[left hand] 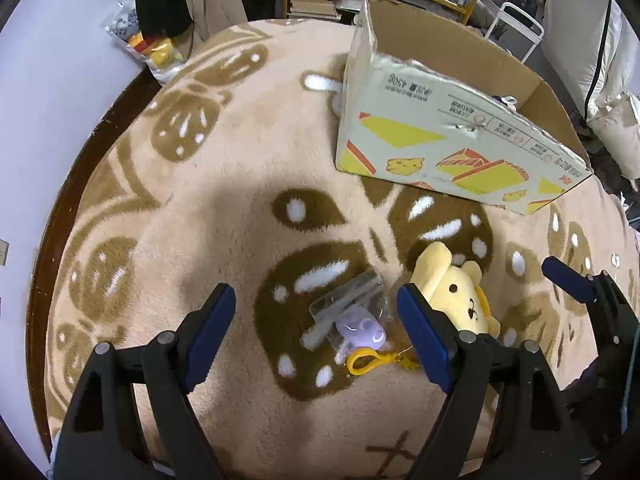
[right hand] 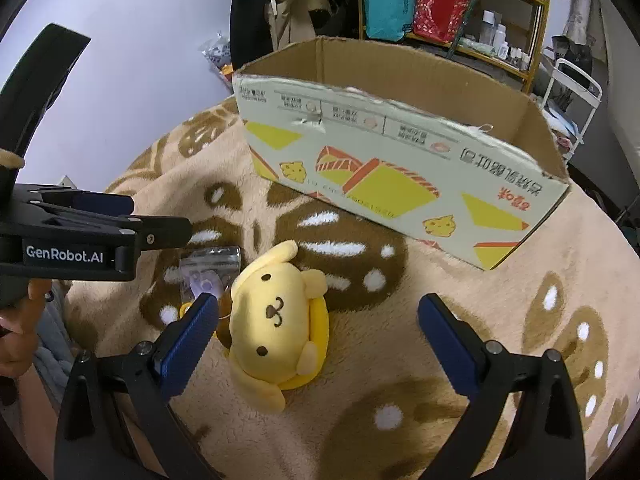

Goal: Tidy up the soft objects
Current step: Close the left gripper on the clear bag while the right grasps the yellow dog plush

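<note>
On beige rug [left hand: 224, 184]: left gripper [left hand: 316, 320] wide open, empty, over bagged purple keychain [left hand: 360, 330]. Right gripper [right hand: 318, 316] wide open, empty, over yellow plush dog [right hand: 276, 316]. Straddle each fully, close gently, then carry to cardboard box [right hand: 400, 184].

"GenRobot.AI" stands on the left tongs' [right hand: 100, 216] black body; "450g" on the cardboard box [left hand: 452, 140].

Left claw [left hand: 316, 320] and right claw [right hand: 318, 328] both angled downward, jaws spread wide, nothing gripped.
</note>
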{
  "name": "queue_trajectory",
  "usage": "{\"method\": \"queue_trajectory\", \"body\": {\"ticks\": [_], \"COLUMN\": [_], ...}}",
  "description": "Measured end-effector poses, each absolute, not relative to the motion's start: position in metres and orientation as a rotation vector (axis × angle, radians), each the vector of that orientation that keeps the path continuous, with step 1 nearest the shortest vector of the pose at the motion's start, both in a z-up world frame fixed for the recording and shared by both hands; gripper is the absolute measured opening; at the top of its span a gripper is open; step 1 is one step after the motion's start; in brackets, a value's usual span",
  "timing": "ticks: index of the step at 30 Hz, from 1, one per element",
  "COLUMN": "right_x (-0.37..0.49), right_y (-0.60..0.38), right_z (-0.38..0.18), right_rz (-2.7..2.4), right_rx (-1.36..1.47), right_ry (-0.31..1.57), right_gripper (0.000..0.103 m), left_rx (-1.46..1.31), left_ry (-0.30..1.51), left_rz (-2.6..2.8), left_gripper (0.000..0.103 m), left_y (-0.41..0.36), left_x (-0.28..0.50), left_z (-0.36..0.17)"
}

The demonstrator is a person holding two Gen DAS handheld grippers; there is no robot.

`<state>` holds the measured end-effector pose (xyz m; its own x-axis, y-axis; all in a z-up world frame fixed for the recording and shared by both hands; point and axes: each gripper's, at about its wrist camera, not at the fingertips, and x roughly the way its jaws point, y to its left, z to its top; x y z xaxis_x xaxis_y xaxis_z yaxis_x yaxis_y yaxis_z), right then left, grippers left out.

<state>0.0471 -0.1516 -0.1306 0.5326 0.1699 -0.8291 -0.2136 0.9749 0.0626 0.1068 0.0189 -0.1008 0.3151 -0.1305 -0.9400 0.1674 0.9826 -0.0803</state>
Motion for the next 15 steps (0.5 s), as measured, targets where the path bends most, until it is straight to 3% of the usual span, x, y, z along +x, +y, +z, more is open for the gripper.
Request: {"method": "queue_trajectory", "body": {"ticks": [15], "right_x": [0.054], "right_y": [-0.140], "right_z": [-0.157], "right_rz": [0.293], "right_rx": [-0.027], "right_ry": [1.068], "right_gripper": [0.103], "left_rx": [0.013], "left_ry": [1.334], "left_rz": [-0.197], "left_gripper": [0.082], "left_y": [0.015], "left_x": [0.120], "left_z": [-0.129]}}
